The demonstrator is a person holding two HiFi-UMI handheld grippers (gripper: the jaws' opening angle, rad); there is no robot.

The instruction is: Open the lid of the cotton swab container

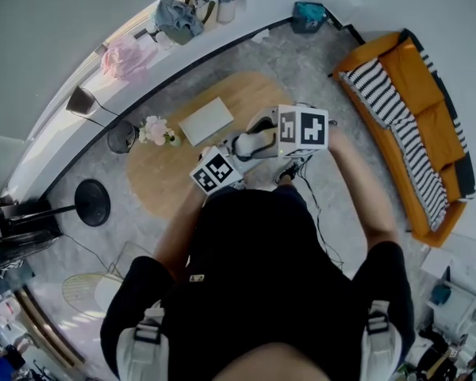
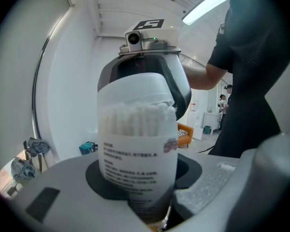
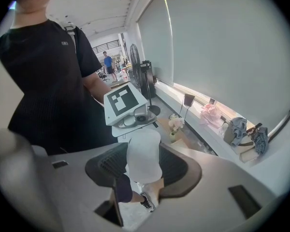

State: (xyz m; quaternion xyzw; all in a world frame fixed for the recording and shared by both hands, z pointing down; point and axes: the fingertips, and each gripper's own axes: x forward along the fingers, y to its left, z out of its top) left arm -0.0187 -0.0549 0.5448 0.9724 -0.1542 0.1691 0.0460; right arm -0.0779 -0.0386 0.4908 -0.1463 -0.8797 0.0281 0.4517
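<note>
The cotton swab container [image 2: 137, 149] is held up in the air in front of a person's black shirt, with one gripper at each end. Several lines of small black print run down its pale label [image 2: 135, 170], too fine to read, and a little round sticker [image 2: 170, 146] sits at the label's upper right corner. Through the clear wall above the label shows a tight pack of white cotton swabs [image 2: 137, 120], filling the tub up to the lid.

The left gripper [image 2: 140, 199] is clenched on the lower body of the container, whose base sits down between its grey jaws. The right gripper [image 3: 142, 166] meets it end-on, its ribbed dark pads [image 3: 106, 166] closed on either side of the white lid [image 3: 143, 158] – the lid is on the tub and no gap can be made out. Each gripper carries a cube of black-and-white square markers.

Below, in the head view, an oval wooden table [image 1: 163, 181] stands on a grey floor [image 1: 301, 62], holding a flat white slab [image 1: 206, 120] and a small vase of pale flowers [image 1: 155, 130]. An orange sofa [image 1: 412, 74] with a black-and-white striped blanket [image 1: 389, 101] lines one side; a long white sill [image 1: 182, 50] under the window carries bundles of cloth. A standing fan [image 3: 135, 62] rises by the drawn blind [image 3: 217, 37].
</note>
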